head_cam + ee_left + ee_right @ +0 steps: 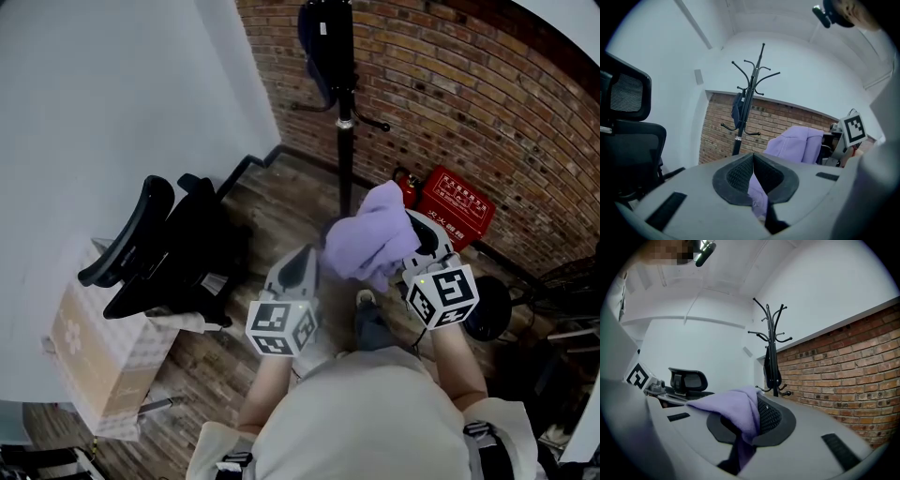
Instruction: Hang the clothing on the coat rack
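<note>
The left gripper (302, 267) and the right gripper (420, 246) are each pinching the purple garment (367, 236), carrying it between them before the coat rack (344, 122), apparently for hanging.

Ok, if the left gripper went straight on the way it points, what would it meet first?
Likely the coat rack, its pole nearly dead ahead of the left gripper, which is shut on the purple garment; slightly right lies the brick wall. Depth unclear.
</note>
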Motion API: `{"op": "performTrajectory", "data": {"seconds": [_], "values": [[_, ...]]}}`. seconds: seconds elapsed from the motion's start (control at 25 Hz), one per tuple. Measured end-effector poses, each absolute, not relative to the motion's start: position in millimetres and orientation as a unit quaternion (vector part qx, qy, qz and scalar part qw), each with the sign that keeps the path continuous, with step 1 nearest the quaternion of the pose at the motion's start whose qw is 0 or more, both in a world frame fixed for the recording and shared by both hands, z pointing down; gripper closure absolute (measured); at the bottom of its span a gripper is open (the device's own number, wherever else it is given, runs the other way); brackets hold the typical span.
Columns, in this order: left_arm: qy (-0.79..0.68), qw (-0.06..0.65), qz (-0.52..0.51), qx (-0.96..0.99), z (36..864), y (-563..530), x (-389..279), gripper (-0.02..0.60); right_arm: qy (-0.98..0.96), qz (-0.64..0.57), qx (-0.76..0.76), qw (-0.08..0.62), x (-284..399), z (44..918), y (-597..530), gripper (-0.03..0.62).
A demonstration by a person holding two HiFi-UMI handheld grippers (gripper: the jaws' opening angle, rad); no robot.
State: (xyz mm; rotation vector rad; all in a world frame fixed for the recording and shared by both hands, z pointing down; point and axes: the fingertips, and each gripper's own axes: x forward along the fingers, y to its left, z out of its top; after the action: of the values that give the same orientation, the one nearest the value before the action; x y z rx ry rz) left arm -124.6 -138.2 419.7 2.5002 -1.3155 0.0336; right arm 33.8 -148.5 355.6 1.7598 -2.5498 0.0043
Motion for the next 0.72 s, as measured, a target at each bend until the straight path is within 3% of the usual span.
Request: {"op": "performTrajectory", "data": {"seconds": [0.72], "values": [[-0.478, 0.153, 0.008, 0.865, 412.8, -235.8, -84.6, 0.577, -0.837, -0.020, 0.546, 0.026, 71.3, 331.4, -250.0, 0.577]]}}
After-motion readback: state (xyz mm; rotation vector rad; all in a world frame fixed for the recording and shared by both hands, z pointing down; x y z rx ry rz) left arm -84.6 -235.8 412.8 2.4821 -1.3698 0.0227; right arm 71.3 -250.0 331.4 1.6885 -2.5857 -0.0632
